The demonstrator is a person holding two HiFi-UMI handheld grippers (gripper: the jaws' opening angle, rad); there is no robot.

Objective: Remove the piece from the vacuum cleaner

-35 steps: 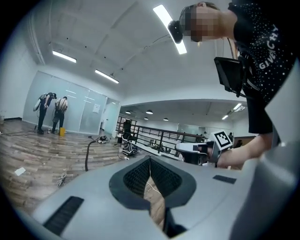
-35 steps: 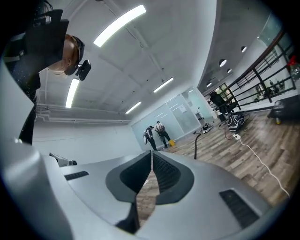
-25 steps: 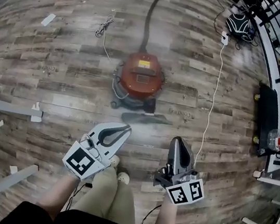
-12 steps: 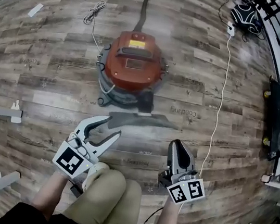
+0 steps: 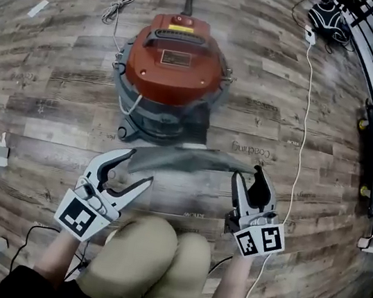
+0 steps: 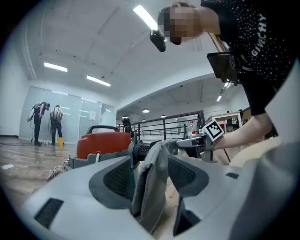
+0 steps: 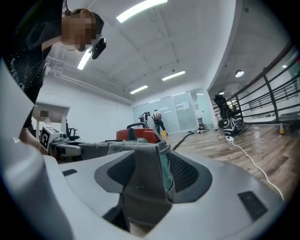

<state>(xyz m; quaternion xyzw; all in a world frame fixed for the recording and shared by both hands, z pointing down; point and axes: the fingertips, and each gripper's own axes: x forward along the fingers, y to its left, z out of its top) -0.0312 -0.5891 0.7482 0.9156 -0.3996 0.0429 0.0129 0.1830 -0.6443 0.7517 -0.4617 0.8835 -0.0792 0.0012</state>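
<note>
Head view: vacuum (image 5: pixel 175 66) on floor (image 5: pixel 42 87); grey piece (image 5: pixel 185 158) just in front of it, its ends reaching left gripper (image 5: pixel 138 167) and right gripper (image 5: pixel 250 177).
Left gripper view: jaws opening, wide, piece between.
Right gripper view: jaws opening, wide, piece between.

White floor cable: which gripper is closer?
Right. The right gripper sits beside the white cable; the left gripper is at the far end of the grey piece. Both grippers' fingers are opening, the piece between them.
</note>
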